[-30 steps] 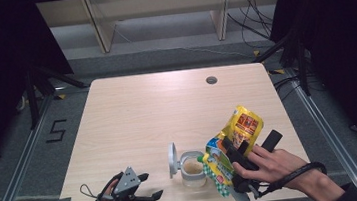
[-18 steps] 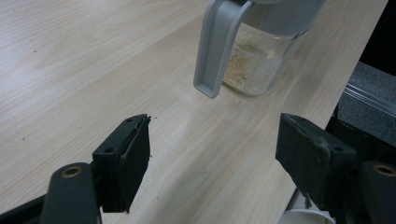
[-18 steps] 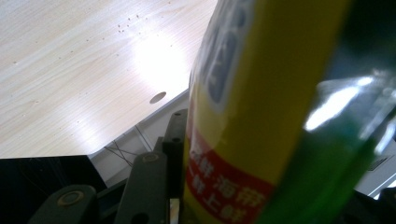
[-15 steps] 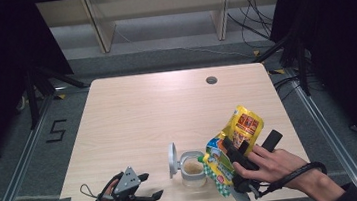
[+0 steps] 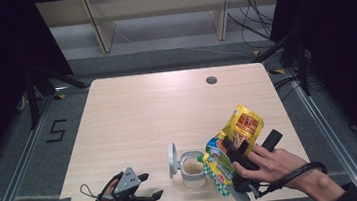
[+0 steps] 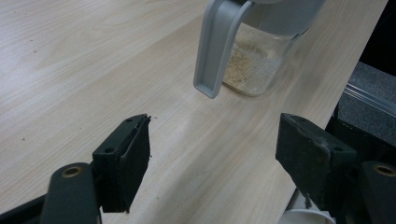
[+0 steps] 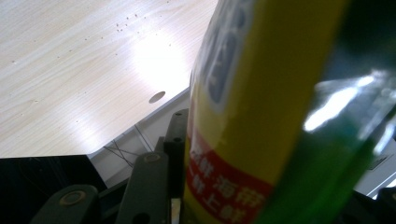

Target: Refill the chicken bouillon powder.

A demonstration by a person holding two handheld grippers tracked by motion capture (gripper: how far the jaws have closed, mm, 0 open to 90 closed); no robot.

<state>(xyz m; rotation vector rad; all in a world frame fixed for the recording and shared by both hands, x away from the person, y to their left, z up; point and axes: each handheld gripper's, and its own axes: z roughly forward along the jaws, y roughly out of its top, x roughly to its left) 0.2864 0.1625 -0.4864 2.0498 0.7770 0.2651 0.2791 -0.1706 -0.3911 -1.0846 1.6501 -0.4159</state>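
Pouch [image 5: 238, 142], one, glossy yellow-and-green foil, soft and creased, pinched between my right claw [image 5: 237, 152], tilted over the jar [image 5: 192, 168]. Jar: one, clear round glass, tan powder inside, grey plastic lid [image 5: 172, 156] flipped up, near the table's [image 5: 157, 112] pale-wood front edge. My left claw [image 5: 148, 186] gapes wide, holding nothing.

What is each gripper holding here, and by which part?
The right gripper clamps the yellow pouch across its middle, tilted over the open jar. The left gripper holds nothing; its jaws stand open above the table.

Wooden table [image 5: 143, 119]; grey floor [image 5: 15, 148]
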